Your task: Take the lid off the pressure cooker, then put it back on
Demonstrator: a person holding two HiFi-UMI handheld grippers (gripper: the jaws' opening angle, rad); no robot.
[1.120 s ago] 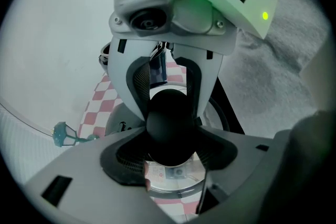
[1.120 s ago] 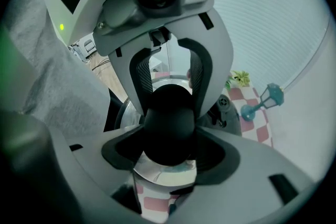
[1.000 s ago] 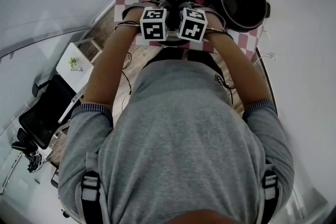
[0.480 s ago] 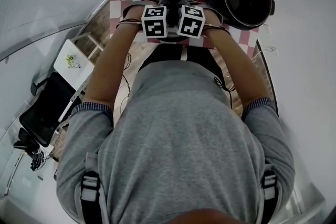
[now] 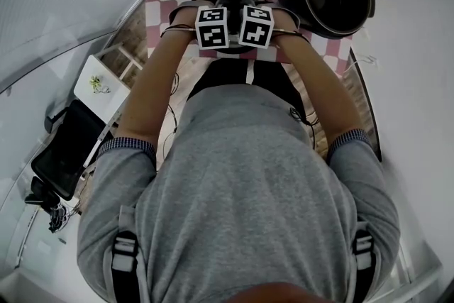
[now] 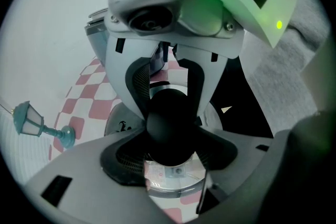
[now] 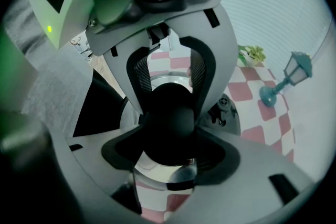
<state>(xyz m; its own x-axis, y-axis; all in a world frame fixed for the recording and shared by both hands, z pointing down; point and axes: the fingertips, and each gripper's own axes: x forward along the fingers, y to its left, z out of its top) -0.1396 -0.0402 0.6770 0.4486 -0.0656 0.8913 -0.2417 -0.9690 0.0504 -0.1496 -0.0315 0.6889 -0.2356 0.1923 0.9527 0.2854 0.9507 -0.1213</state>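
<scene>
Lid [image 6: 171,179], left gripper [image 6: 168,132], right gripper [image 7: 168,126] lower.

Black lid knob [image 7: 169,113] clamped in right tongs [image 7: 170,143]; checkered cloth [image 7: 265,134] beneath.

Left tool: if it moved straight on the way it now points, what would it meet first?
The left tool already grips the lid's black knob. Going on, it would first meet the lid's metal top just beyond, though the depth is unclear.
</scene>
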